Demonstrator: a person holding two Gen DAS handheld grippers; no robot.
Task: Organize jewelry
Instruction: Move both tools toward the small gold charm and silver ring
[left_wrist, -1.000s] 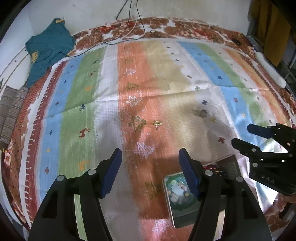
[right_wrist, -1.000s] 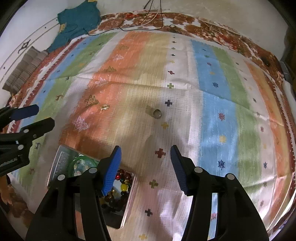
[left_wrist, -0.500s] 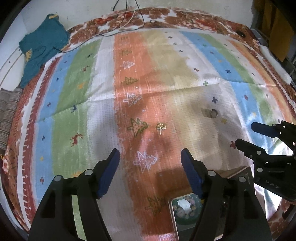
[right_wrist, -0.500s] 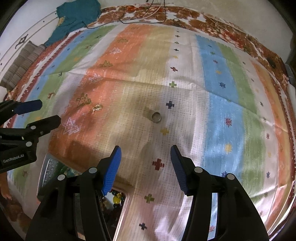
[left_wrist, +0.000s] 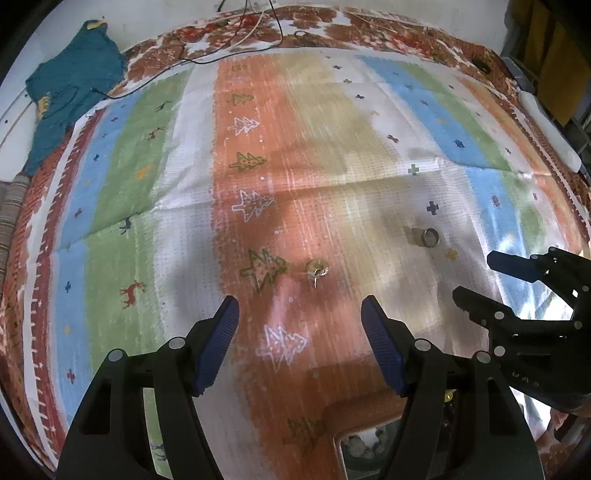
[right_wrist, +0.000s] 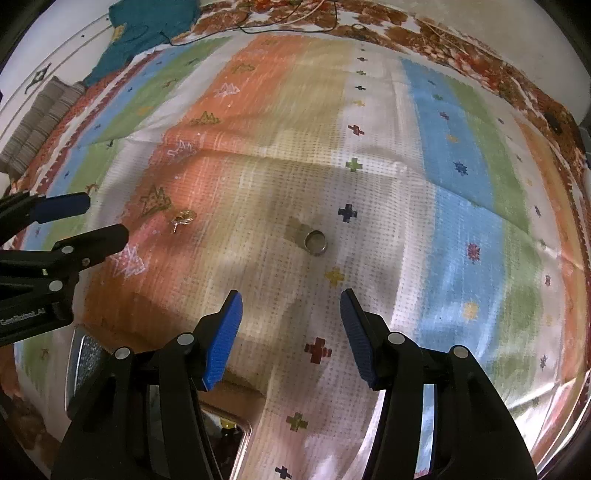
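Observation:
A small gold earring (left_wrist: 317, 268) lies on the orange stripe of the striped cloth, just ahead of my open, empty left gripper (left_wrist: 300, 314). It also shows in the right wrist view (right_wrist: 183, 218). A silver ring (right_wrist: 316, 242) lies on the pale stripe ahead of my open, empty right gripper (right_wrist: 291, 306); it also shows in the left wrist view (left_wrist: 428, 237). A metal jewelry tin (left_wrist: 364, 448) sits under the grippers at the near edge, mostly hidden; its corner (right_wrist: 236, 437) shows beads.
The striped cloth (left_wrist: 332, 155) covers a bed. A teal garment (left_wrist: 70, 88) and cables (left_wrist: 236, 40) lie at the far left and back. A tin lid (right_wrist: 83, 363) lies near left. Folded striped fabric (right_wrist: 40, 118) sits at the left edge.
Both grippers moved forward over the cloth toward the earring and ring. The tin slid down to the bottom of both views. Jaws stay open.

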